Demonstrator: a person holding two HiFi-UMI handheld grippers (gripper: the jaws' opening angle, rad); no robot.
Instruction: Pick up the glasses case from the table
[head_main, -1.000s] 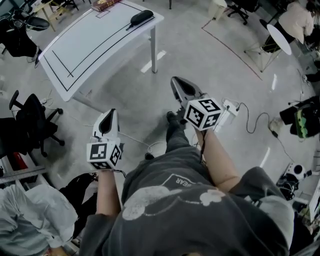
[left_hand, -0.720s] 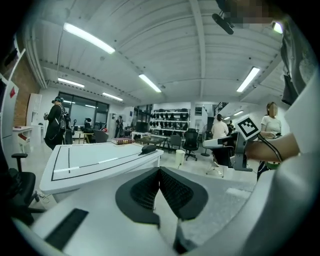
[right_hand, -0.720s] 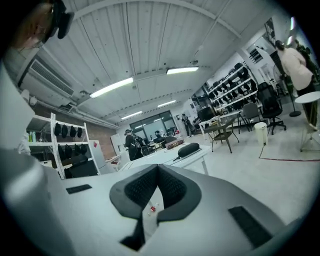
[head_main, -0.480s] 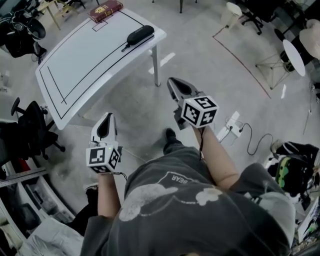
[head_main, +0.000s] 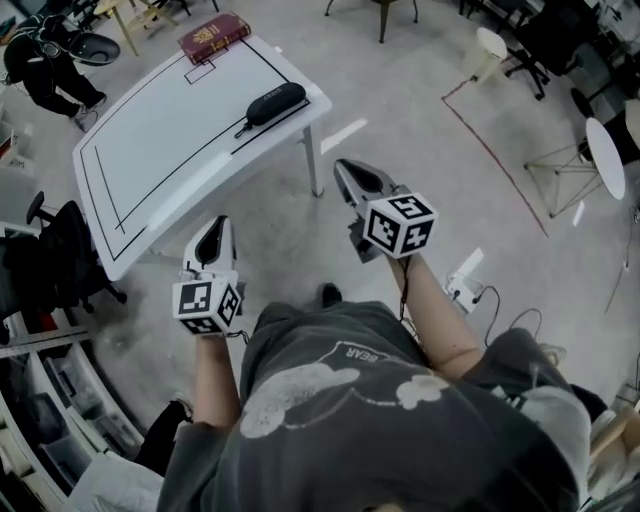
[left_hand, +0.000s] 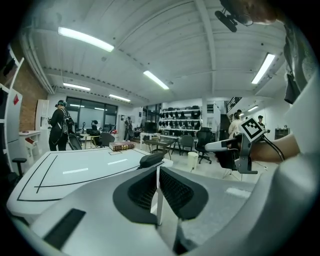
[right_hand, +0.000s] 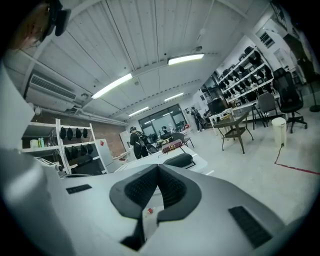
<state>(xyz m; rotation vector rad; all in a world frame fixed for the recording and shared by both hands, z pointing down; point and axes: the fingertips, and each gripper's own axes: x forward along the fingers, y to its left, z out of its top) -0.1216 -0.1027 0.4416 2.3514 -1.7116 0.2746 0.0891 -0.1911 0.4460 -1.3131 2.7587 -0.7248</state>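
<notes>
The black glasses case (head_main: 275, 103) lies near the right edge of the white table (head_main: 150, 150), inside its black outline. Both grippers hang over the floor short of the table, nothing in them. My left gripper (head_main: 217, 224) is shut, just off the table's near edge. My right gripper (head_main: 346, 167) is shut too, beside the table's right leg. In the left gripper view the case (left_hand: 151, 159) shows just past the closed left gripper (left_hand: 158, 169), and the right gripper (left_hand: 220, 145) is off to the right. In the right gripper view the case (right_hand: 178, 160) sits beyond the closed right gripper (right_hand: 159, 167).
A red book (head_main: 214, 37) lies on the table's far corner. A person in dark clothes (head_main: 50, 70) stands beyond the table. A black office chair (head_main: 60, 250) is at the left. A power strip with cable (head_main: 462, 290) lies on the floor at the right, near red floor tape (head_main: 500, 160).
The table and case have slid lower and closer in the head view as both grippers are carried toward them. Both pairs of jaws stay shut and empty.
</notes>
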